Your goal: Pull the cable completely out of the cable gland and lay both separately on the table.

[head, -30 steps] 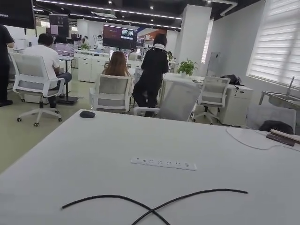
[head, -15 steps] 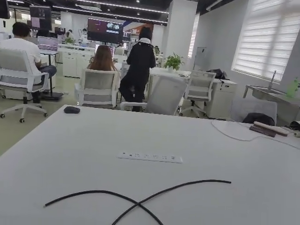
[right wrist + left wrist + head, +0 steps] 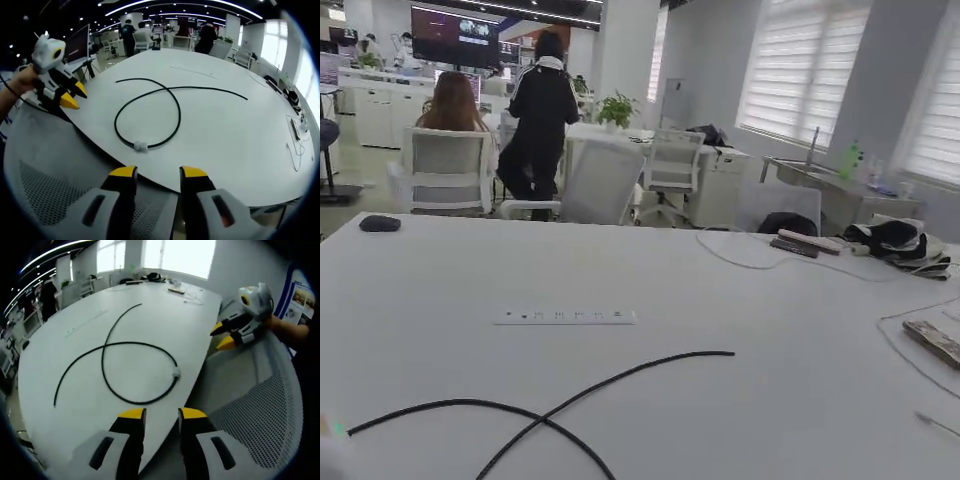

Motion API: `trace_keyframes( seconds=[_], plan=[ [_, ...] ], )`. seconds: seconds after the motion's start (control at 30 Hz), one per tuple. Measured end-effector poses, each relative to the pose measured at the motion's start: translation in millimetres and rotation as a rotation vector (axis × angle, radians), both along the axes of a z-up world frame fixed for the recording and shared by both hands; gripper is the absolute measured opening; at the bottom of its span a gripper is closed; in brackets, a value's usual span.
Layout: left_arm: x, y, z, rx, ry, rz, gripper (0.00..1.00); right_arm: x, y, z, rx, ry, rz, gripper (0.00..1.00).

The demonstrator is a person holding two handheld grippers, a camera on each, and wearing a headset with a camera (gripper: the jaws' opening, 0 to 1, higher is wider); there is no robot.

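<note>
Since the left gripper (image 3: 161, 412) and right gripper (image 3: 154, 171) hang empty, jaws narrowly apart, we must first seize cable (image 3: 210, 89) and gland (image 3: 140, 146).

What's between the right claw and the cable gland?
In the right gripper view, a bare strip of white table by its edge lies between the right claw and the cable gland.

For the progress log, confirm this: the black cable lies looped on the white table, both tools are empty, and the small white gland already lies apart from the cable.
Not quite: the small white cable gland sits threaded on the looped black cable, as the right gripper view shows. The rest holds: cable looped on the white table, left tool and right tool empty.
</note>
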State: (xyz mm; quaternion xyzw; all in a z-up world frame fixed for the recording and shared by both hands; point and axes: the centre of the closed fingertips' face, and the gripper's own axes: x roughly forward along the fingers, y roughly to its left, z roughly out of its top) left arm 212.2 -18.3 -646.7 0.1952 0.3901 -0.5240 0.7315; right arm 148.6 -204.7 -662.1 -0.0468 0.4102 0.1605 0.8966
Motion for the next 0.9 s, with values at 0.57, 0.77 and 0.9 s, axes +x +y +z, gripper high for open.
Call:
trace_keyframes(
  seconds=[0.57, 0.77, 0.9],
  plan=[
    [0.2, -84.6, -42.7, 0.032, 0.051, -0.144, 0.27, 0.5, -2.3, -1.1, 0.016, 0.005, -0.024, 0.33],
    [-9.7, -106.5, -72.5, 0.1, 0.065, -0.23, 0.31, 1.0, -2.4, -0.8, 0.018, 0.001, -0.026, 0.32],
    [-9.9, -115.0, -89.6, 0.14, 0.044, -0.276, 0.28, 1.3, -2.2, -0.4, 0.019, -0.001, -0.024, 0.32]
  ],
)
